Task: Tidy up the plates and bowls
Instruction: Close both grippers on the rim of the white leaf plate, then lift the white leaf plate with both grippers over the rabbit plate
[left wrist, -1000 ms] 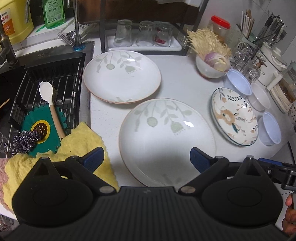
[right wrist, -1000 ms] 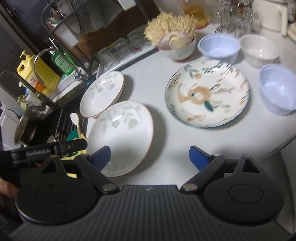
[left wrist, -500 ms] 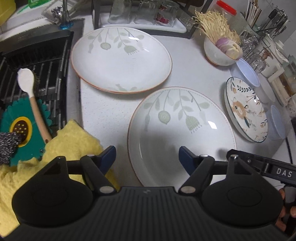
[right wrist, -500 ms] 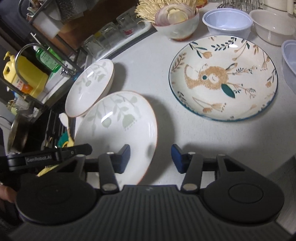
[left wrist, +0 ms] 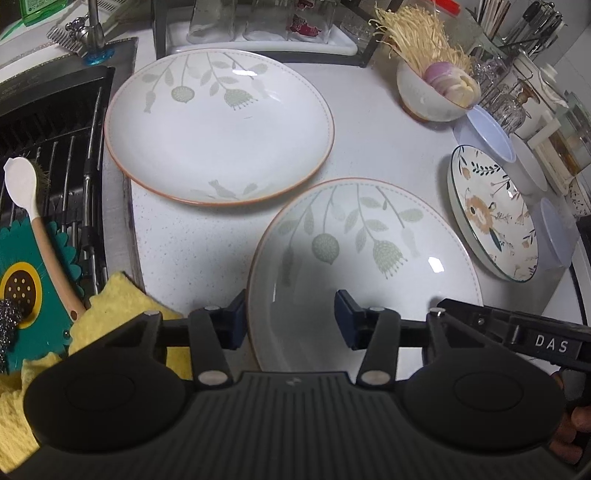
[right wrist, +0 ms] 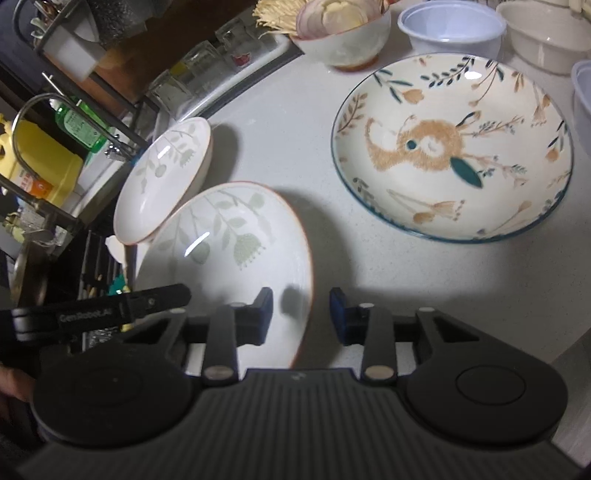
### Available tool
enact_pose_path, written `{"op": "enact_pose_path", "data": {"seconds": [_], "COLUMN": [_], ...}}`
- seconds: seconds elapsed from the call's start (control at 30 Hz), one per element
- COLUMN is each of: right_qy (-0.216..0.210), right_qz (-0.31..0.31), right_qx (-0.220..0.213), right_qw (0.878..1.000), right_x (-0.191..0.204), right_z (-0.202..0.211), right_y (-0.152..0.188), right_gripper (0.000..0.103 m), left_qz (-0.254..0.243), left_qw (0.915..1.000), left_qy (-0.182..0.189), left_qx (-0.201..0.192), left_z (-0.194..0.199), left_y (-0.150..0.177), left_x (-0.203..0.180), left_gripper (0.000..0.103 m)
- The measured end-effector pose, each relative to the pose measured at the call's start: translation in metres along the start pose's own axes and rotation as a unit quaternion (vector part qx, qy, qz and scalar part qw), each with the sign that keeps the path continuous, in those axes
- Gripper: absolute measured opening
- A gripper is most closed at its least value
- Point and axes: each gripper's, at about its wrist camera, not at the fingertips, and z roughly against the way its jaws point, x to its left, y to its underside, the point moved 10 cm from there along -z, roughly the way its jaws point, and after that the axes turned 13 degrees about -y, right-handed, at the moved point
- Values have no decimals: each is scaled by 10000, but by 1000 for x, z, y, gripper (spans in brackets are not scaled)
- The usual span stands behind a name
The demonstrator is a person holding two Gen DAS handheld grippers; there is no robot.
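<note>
Two white leaf-patterned plates lie on the counter. The near plate [left wrist: 365, 266] shows in both views, also in the right wrist view [right wrist: 229, 251]; the far plate [left wrist: 218, 125] lies behind it [right wrist: 162, 177]. My left gripper [left wrist: 290, 319] is open and straddles the near plate's left rim, with a gap still showing. My right gripper [right wrist: 301, 315] is open and straddles the same plate's right rim. A rabbit-patterned plate [right wrist: 454, 147] lies to the right [left wrist: 491, 218].
A sink rack [left wrist: 48, 147] with a spoon [left wrist: 33, 221] and a yellow cloth [left wrist: 118, 306] is on the left. A bowl of mushrooms and onion [left wrist: 436, 88], plastic bowls [right wrist: 450, 26] and a glass tray [left wrist: 258, 33] stand at the back.
Both grippers have moved forward onto the near plate's opposite rims and their jaws have narrowed around them.
</note>
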Motion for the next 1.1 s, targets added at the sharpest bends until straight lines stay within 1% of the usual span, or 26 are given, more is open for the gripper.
{"op": "enact_pose_path", "data": {"seconds": [0.03,0.07,0.17,0.27,0.4,0.6,0.7,0.77,0.87,1.1], "right_qy": [-30,-64,-61,-146,-245,-422,-506,-499,-540,-573], "right_qz": [17,50,124,25,162,354,448,521,595,763], "right_qx": [-17,-7,6,96,209,191,149,131,57,-180], "right_qw": [10000,10000,9999,9998,9994,9983,9976,9973,9968,9953], "right_x": [2,5,9,8,10,12,10,7,0,-17], "right_z": [-1,-1,-4,-5,-2,13,25,35,52,81], "right_y": [0,1,1,0,-3,-19,-30,-39,-58,-99], "right_gripper": [36,33,33,34,34,34,34,34,34,34], "left_qz": [5,-26,-30,-24,-114,-62,28,-4,-86,24], "left_qw": [10000,10000,10000,9999,9999,9999,9999,9998,9995,9983], "left_qy": [20,36,43,22,-56,-83,-63,-55,-28,-18], "left_qx": [21,29,63,151,98,-59,-109,-179,-307,-586], "left_z": [0,0,-1,2,12,32,43,51,62,76], "left_y": [0,0,-1,-2,-6,-20,-30,-37,-49,-80], "left_x": [0,0,2,1,-2,-13,-25,-38,-60,-105], "left_gripper": [54,54,54,54,54,54,54,54,54,54]}}
